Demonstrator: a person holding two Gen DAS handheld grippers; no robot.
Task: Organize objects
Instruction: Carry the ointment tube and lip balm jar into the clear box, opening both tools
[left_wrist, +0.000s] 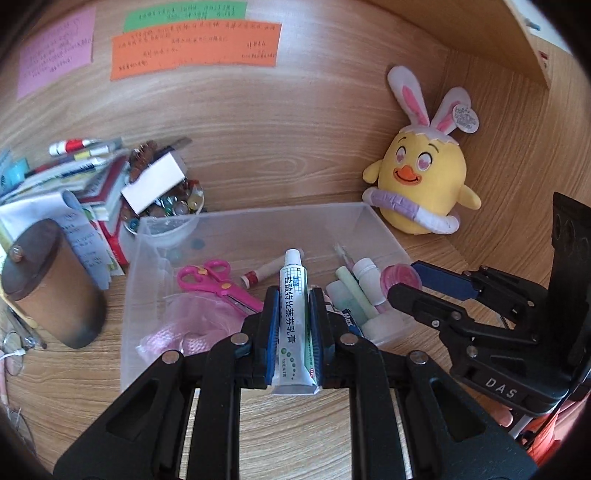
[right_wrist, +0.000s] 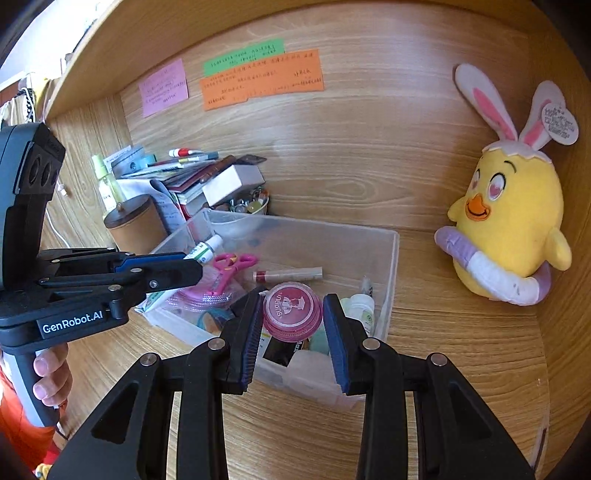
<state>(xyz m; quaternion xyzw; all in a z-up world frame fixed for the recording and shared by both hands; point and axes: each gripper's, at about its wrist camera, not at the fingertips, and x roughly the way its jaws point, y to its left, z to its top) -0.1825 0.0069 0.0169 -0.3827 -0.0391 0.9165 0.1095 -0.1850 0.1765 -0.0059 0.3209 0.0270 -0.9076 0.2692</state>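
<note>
Left claw (left_wrist: 293, 314): closed narrow on a white ointment tube (left_wrist: 293, 306), pads pressing both flat sides, the tube's long axis running along the fingers with its cap pointing forward, away from the handle, and its crimped end back toward the camera. Right claw (right_wrist: 293, 314): set at a middling width around a round pink jar (right_wrist: 291, 312), lid uppermost; both blue pads stood at the jar's sides and the jar appeared carried between them. Directly ahead of and below both claws: a clear plastic bin (right_wrist: 391, 266) on the wooden bench (right_wrist: 443, 350), open at the top. Contents of bin, as visible: pink scissors (left_wrist: 218, 282), a small red-banded stick (left_wrist: 258, 275), a white bottle (left_wrist: 365, 278), a pale green stick (left_wrist: 354, 291), pink netting; other items too crowded to identify. The left claw hung over the middle of the bin, the right claw over its near right end; each was judged about equally near the opening, so either load could go down first, the tube calling for room along its length. Beyond the bin: a brown lidded canister (left_wrist: 48, 280), a heap of papers and booklets (left_wrist: 85, 184), a bowl of glass beads (left_wrist: 177, 203). Far right corner: a yellow plush chick (right_wrist: 513, 225) with rabbit ears. Back wall: pink, green and orange notes (right_wrist: 262, 79).
</note>
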